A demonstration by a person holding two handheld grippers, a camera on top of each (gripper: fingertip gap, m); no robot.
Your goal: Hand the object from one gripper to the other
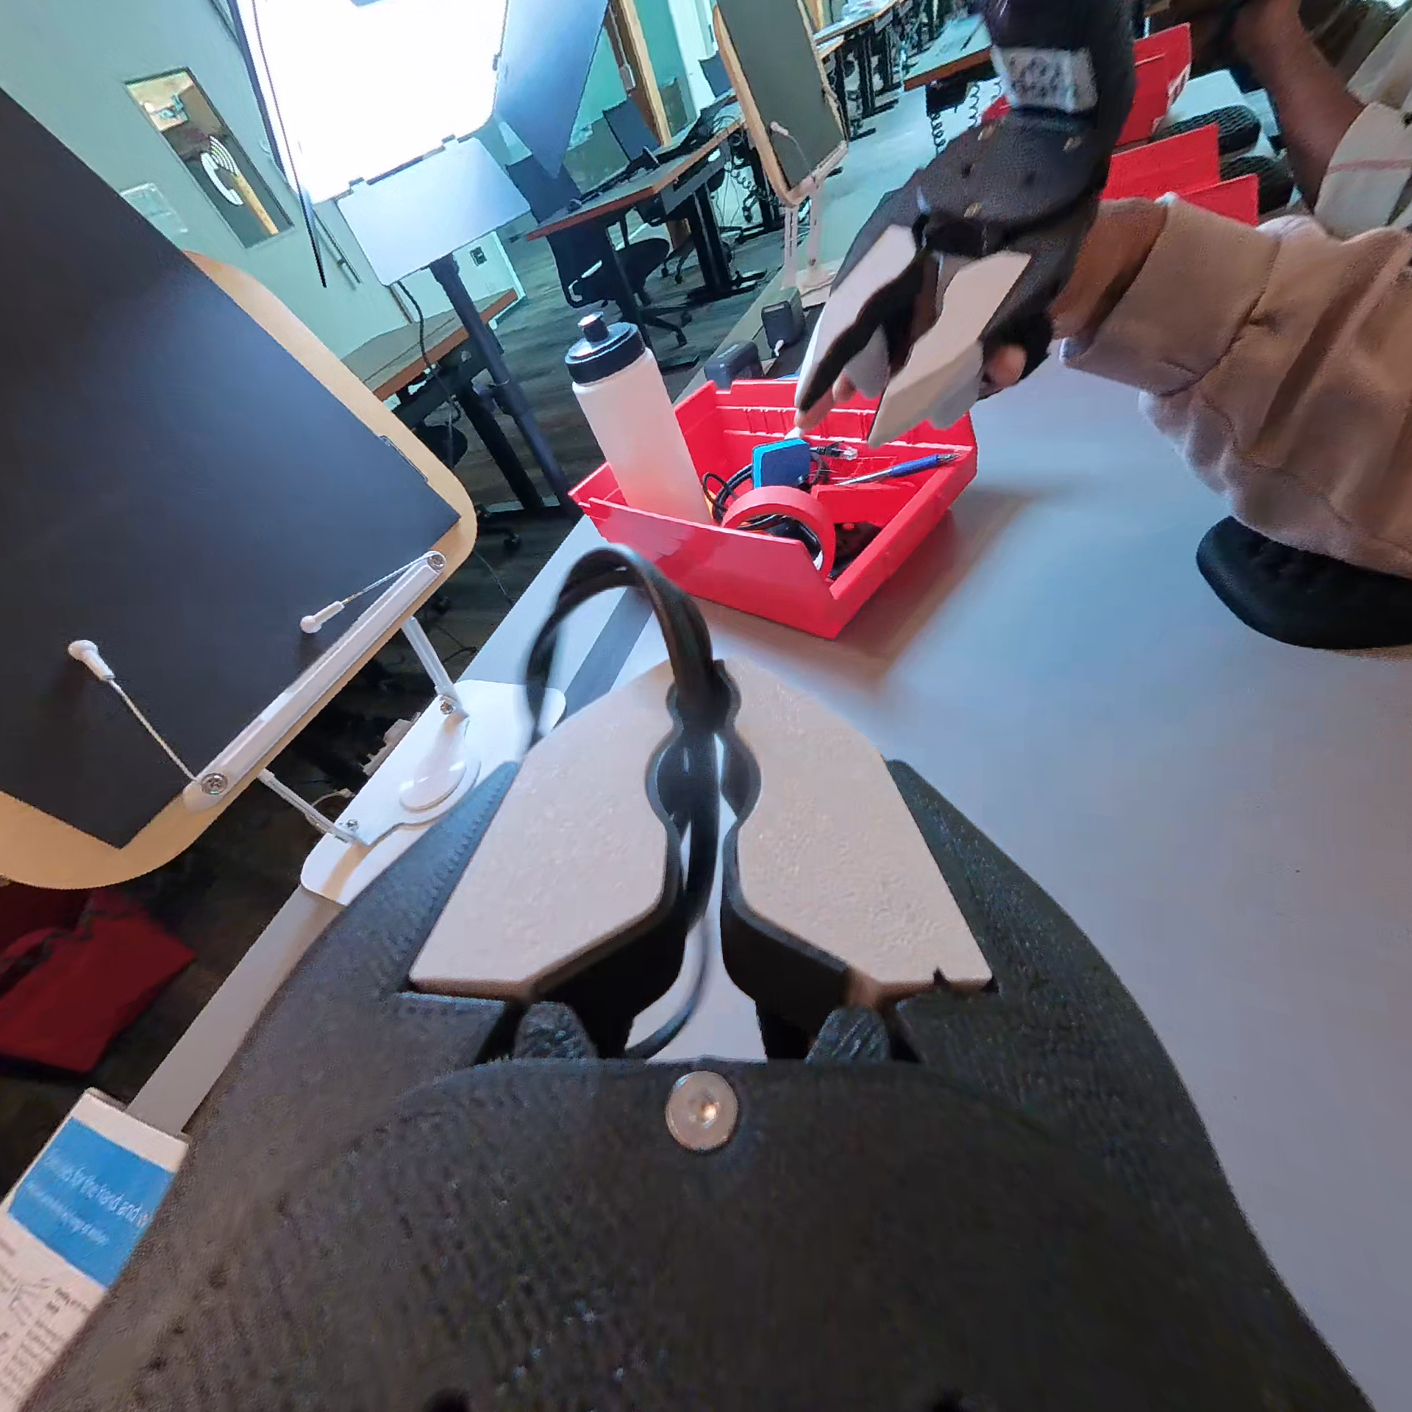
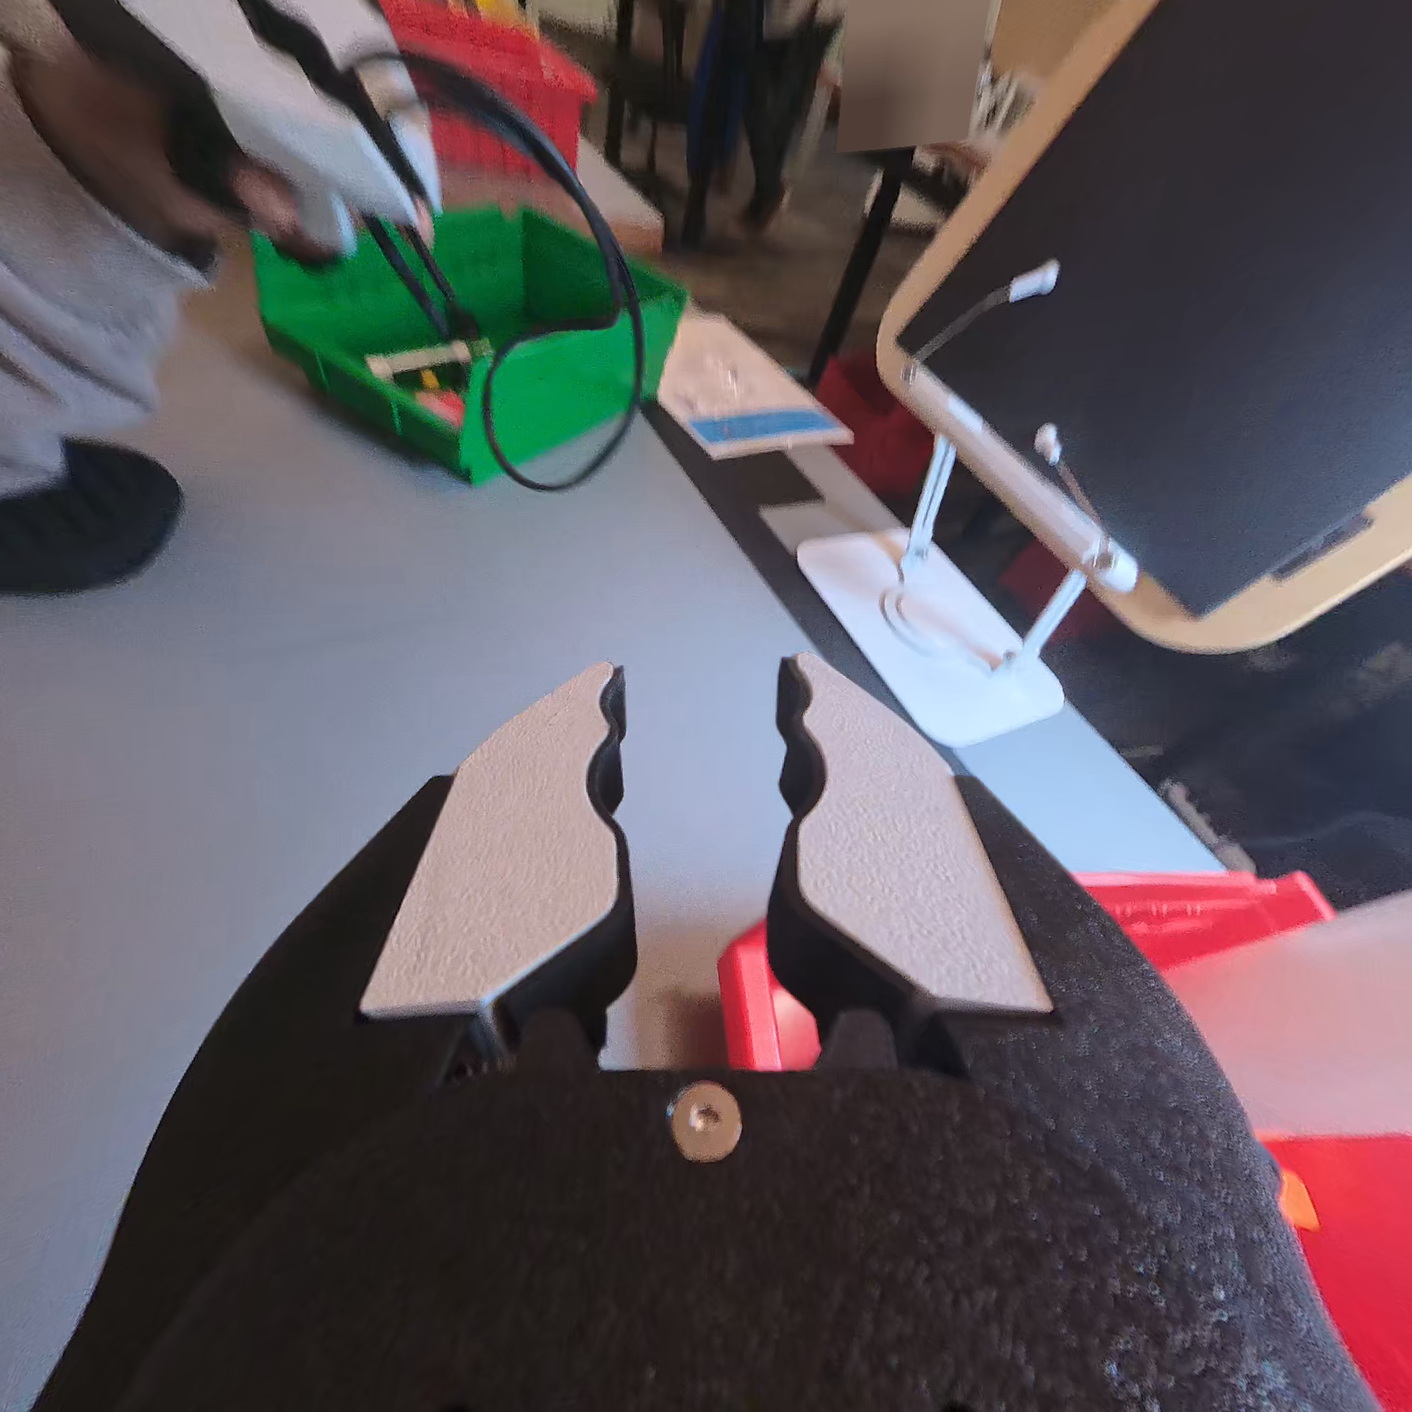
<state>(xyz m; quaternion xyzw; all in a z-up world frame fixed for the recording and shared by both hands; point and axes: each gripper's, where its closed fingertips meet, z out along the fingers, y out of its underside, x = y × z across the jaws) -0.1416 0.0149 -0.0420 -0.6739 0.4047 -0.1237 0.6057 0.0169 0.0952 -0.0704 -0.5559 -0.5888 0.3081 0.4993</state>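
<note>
Clamped between the left claw fingers is a black cable, running lengthwise along the fingers, its free loop arching forward and left past the tips, above the grey tabletop. Right claw stands parted and empty over the tabletop's far edge, by a red bin. Green bin sits behind the cable loop.
</note>
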